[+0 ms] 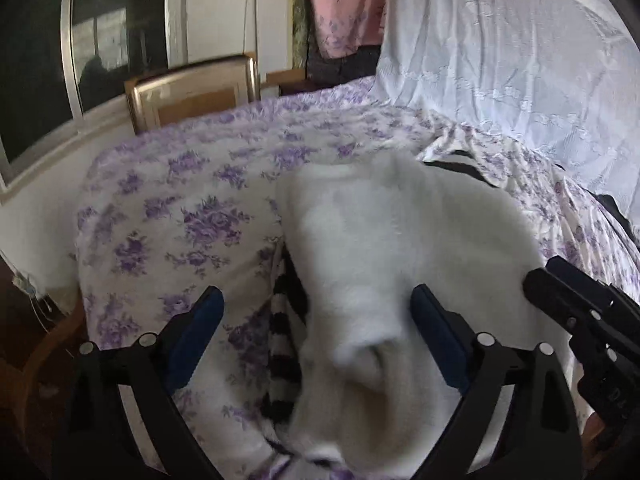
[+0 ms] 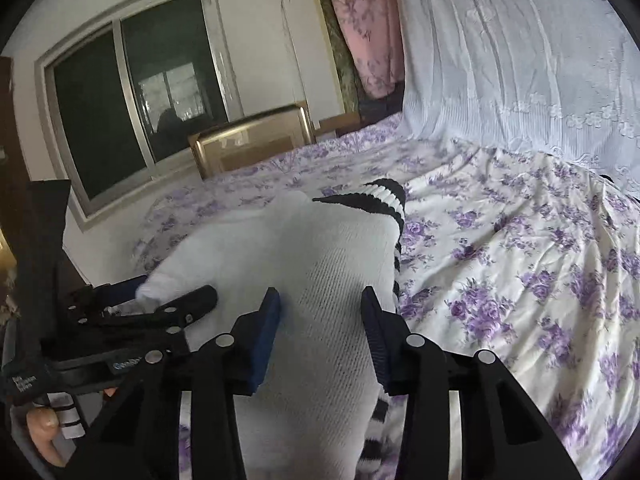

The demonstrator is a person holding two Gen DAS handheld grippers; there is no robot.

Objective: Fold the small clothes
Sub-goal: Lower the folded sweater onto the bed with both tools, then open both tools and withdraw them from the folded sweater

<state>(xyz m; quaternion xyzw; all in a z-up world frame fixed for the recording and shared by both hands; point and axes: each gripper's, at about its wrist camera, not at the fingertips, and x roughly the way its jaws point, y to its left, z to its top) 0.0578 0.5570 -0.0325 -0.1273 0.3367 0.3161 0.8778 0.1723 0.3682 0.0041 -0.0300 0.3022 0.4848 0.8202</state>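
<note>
A white sock (image 1: 400, 240) (image 2: 320, 248) with a black-and-white striped cuff (image 2: 384, 196) lies lengthwise on the purple-flowered bedsheet (image 2: 520, 280). More striped knit (image 1: 284, 360) shows under its left edge. My right gripper (image 2: 322, 300) is shut on the sock's middle, both blue pads against its sides; it also shows at the edge of the left wrist view (image 1: 544, 274). My left gripper (image 1: 320, 304) stands wide open around the sock's blurred near end, and its left pad is clear of the cloth. In the right wrist view the left gripper (image 2: 176, 288) sits at the sock's toe end.
A white lace cover (image 2: 520, 80) drapes over the bed's far right. A wooden chair back (image 2: 252, 144) stands beyond the bed's far edge, under a dark window (image 2: 132, 92). Pink flowered cloth (image 2: 368, 32) hangs at the back. A person's fingers (image 2: 40, 432) hold the left gripper's handle.
</note>
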